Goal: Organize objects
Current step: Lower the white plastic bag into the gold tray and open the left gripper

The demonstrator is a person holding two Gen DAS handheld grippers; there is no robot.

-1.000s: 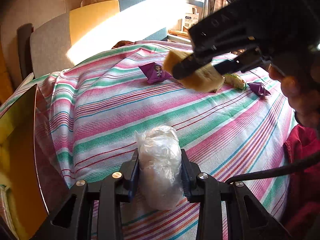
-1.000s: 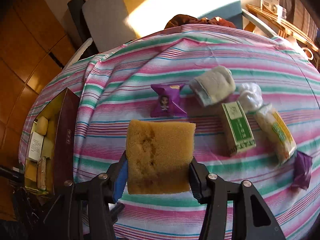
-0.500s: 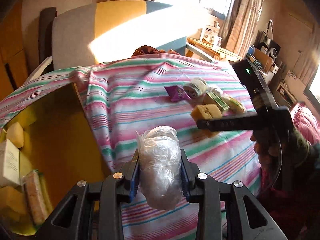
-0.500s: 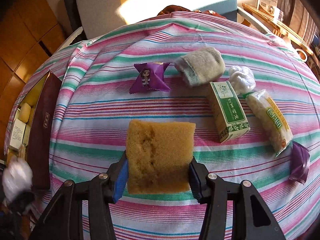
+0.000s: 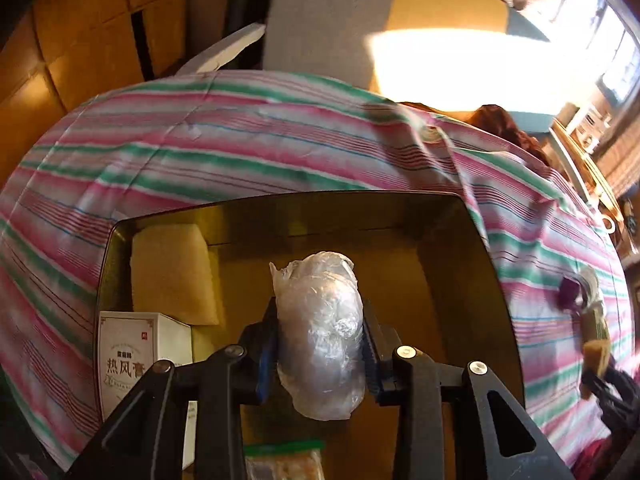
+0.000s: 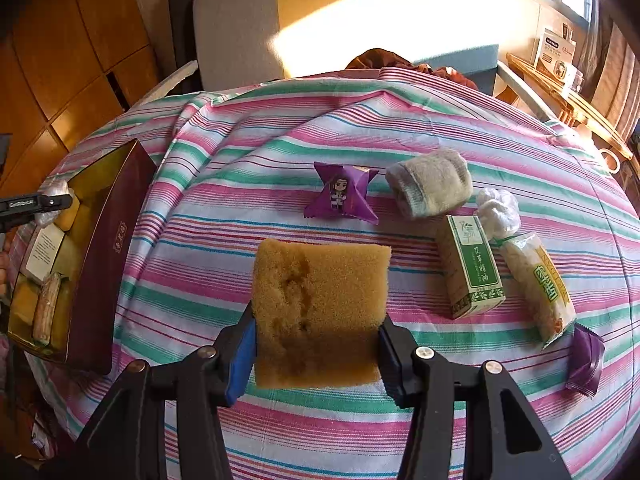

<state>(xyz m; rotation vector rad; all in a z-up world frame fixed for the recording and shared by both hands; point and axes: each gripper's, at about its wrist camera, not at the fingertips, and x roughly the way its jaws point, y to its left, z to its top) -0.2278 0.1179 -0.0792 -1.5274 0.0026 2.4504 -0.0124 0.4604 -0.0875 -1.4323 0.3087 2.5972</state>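
Striped cloth [image 6: 280,152] in pink, green and white covers the whole table, and behind it stand a grey and yellow chair back [image 6: 240,32] and wooden wall panels. On the left edge of the table lies an open box [image 6: 100,248], dark red outside and golden inside; the left wrist view shows in it a pale yellow sponge [image 5: 172,272] at the far left and a white carton [image 5: 132,356] nearer.

The left gripper [image 5: 320,340] points steeply down over the open box, and its jaws are clamped on a wad of clear plastic film [image 5: 320,328], which hangs above the bare golden floor of the box. In the right wrist view this gripper comes in from the far left edge, above the box.

The right gripper [image 6: 318,344] is tilted down over the near middle of the table, with its jaws pressed on both sides of a yellow-brown sponge [image 6: 320,304], held clear of the cloth.

On the right part of the table lie the other things: a noodle packet [image 6: 536,284] just beside a green and white carton [image 6: 472,268], a rolled grey sock [image 6: 432,188] farther back, a purple candy wrapper with a cartoon figure [image 6: 342,196] to the left of the sock, a small white plastic wad [image 6: 498,210] touching the far end of the packet, and a dark purple sachet [image 6: 586,360] at the near right.
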